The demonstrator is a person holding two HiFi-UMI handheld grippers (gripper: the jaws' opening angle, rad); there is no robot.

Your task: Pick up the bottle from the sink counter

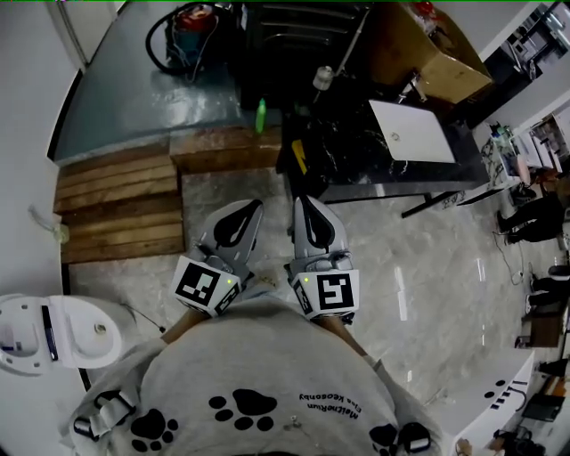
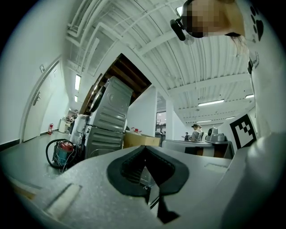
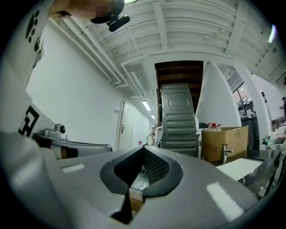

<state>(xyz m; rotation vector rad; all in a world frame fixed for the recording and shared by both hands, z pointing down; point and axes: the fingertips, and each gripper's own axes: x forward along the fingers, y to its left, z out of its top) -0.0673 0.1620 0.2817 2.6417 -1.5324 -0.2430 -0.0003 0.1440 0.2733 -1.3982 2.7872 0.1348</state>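
Both grippers are held close to my chest, side by side, pointing at a black marble sink counter (image 1: pixel 356 165) a good step ahead. On it are a white basin (image 1: pixel 411 131) and a faucet (image 1: pixel 410 86). A green bottle (image 1: pixel 261 116) stands off the counter's far left end. A pale bottle-like thing (image 1: pixel 322 77) shows behind the counter. Whether either rests on the counter I cannot tell. My left gripper (image 1: pixel 252 207) (image 2: pixel 144 150) is shut and empty. My right gripper (image 1: pixel 301 203) (image 3: pixel 144 150) also has its jaws together with nothing between them.
Wooden pallets (image 1: pixel 120 200) lie on the floor to the left. A red and blue vacuum (image 1: pixel 191 27) (image 2: pixel 65 152) and a tall grey machine (image 2: pixel 109 118) (image 3: pixel 178 116) stand at the back. A cardboard box (image 1: pixel 436 62) (image 3: pixel 223 138) sits behind the basin. People (image 1: pixel 534 214) are at the far right.
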